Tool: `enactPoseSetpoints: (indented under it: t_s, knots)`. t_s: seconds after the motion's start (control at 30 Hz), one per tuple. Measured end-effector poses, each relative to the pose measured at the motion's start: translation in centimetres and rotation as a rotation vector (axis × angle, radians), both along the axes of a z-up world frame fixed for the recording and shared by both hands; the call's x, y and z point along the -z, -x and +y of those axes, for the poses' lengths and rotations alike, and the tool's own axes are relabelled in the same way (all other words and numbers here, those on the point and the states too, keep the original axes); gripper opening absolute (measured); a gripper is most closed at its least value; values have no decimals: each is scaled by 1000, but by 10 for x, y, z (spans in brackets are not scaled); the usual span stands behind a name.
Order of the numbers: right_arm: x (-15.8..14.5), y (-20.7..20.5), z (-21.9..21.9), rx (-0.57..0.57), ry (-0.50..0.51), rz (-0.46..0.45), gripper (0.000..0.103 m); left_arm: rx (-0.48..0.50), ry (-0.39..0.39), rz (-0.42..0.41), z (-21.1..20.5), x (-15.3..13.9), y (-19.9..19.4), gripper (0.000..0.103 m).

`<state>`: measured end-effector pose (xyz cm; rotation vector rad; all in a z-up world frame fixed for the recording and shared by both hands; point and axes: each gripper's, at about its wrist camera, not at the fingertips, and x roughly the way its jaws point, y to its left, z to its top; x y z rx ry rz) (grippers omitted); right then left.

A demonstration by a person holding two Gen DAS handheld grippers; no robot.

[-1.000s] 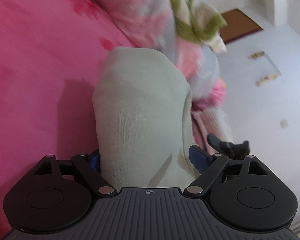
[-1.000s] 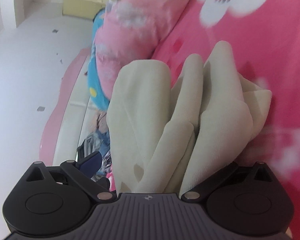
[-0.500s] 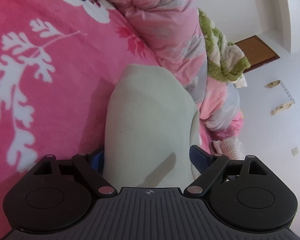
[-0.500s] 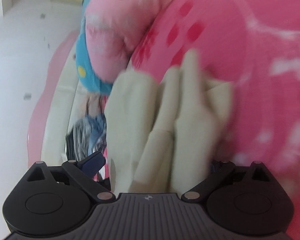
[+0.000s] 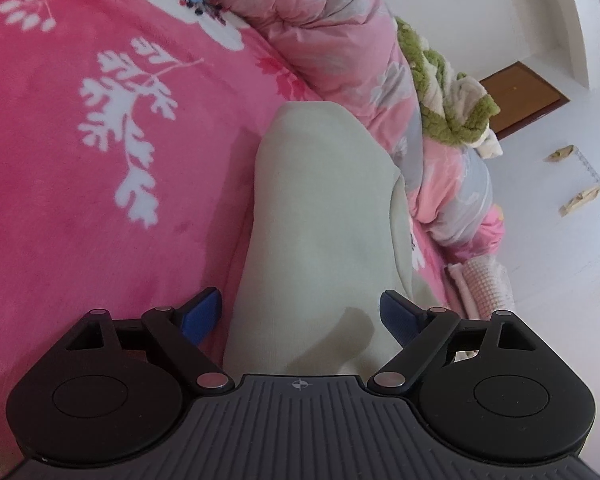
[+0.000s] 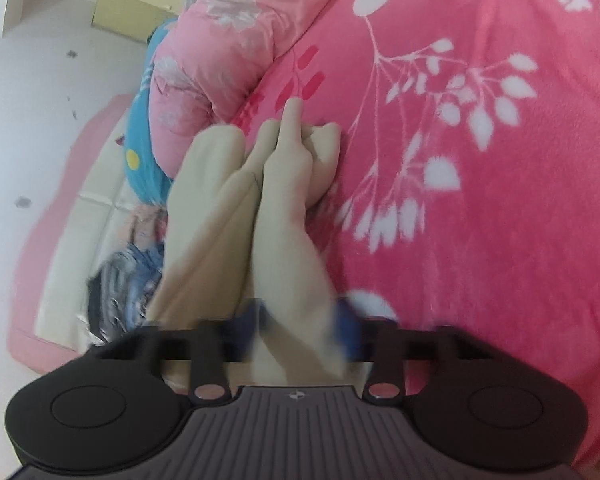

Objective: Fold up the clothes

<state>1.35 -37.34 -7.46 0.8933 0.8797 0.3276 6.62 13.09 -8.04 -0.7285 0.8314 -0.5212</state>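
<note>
Swung further out over the bed since the earlier frame, with more of the white leaf print now showing. Pale cream garment (image 5: 320, 216) hanging bunched over the pink floral blanket (image 5: 100, 160). Left tongs (image 5: 300, 316) spread wide, cloth lying loose between them. Right tongs (image 6: 300, 320) blurred, apparently pinching a fold of the garment (image 6: 276, 208). Pink quilt (image 5: 340, 40) rumpled at the far right.

Bare blanket (image 5: 60, 184) left — quilt (image 5: 340, 40) right

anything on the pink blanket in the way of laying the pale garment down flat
Nothing visible: the pink blanket beside the pale garment looks bare. The rolled quilt lies along its far edge.
</note>
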Motion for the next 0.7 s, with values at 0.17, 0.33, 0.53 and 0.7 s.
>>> enactPoseSetpoints:
  t_s: [0.17,0.33,0.53,0.7]
  knots:
    - [6,13,0,21,109,-17,29,-42,-85,-106,2,-12,23,87]
    - [-12,38,-2,97,133,-83,33,-29,-169,-253,-2,-25,49,87]
    - [-23,29,35,22,115,-133,49,-14,-226,-296,-18,-22,58,87]
    - [-30,20,67,-44,98,-168,62,5,-266,-317,-28,-18,63,87]
